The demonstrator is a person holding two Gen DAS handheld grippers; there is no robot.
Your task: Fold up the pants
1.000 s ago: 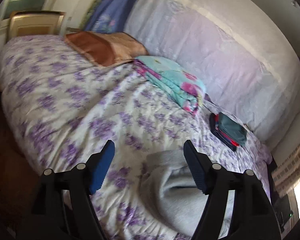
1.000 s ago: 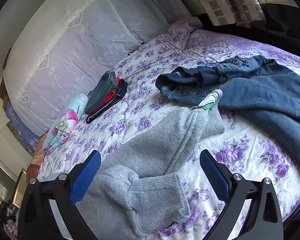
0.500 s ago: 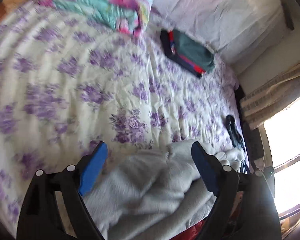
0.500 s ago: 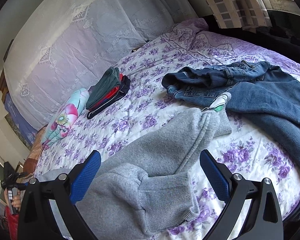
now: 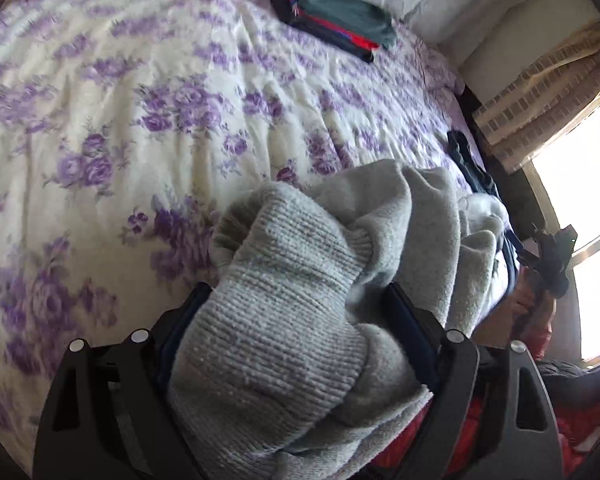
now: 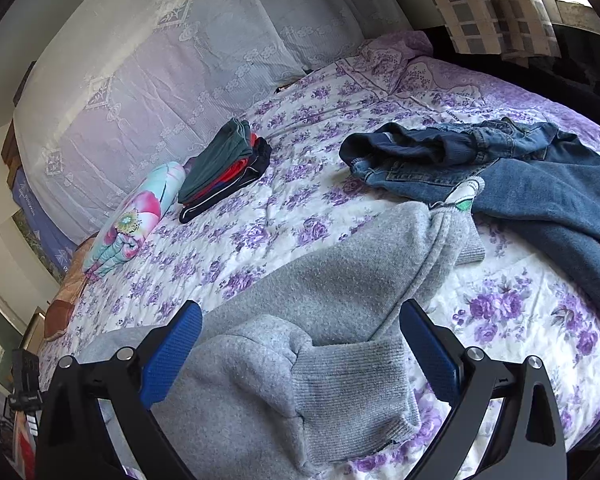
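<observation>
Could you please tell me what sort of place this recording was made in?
Most likely a home bedroom. A bed with a purple-flowered cover fills the view, a small stack of folded clothes lies on it, and checked curtains hang at a window beside it.

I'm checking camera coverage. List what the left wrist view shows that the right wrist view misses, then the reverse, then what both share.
Only the left wrist view: the left gripper, jaws wide around a ribbed grey cuff, and a bright window.

Only the right wrist view: the open right gripper, blue jeans lying unfolded, and the lace headboard cover.

Both: the grey sweatpants, the folded clothes stack, the floral bedspread.
</observation>
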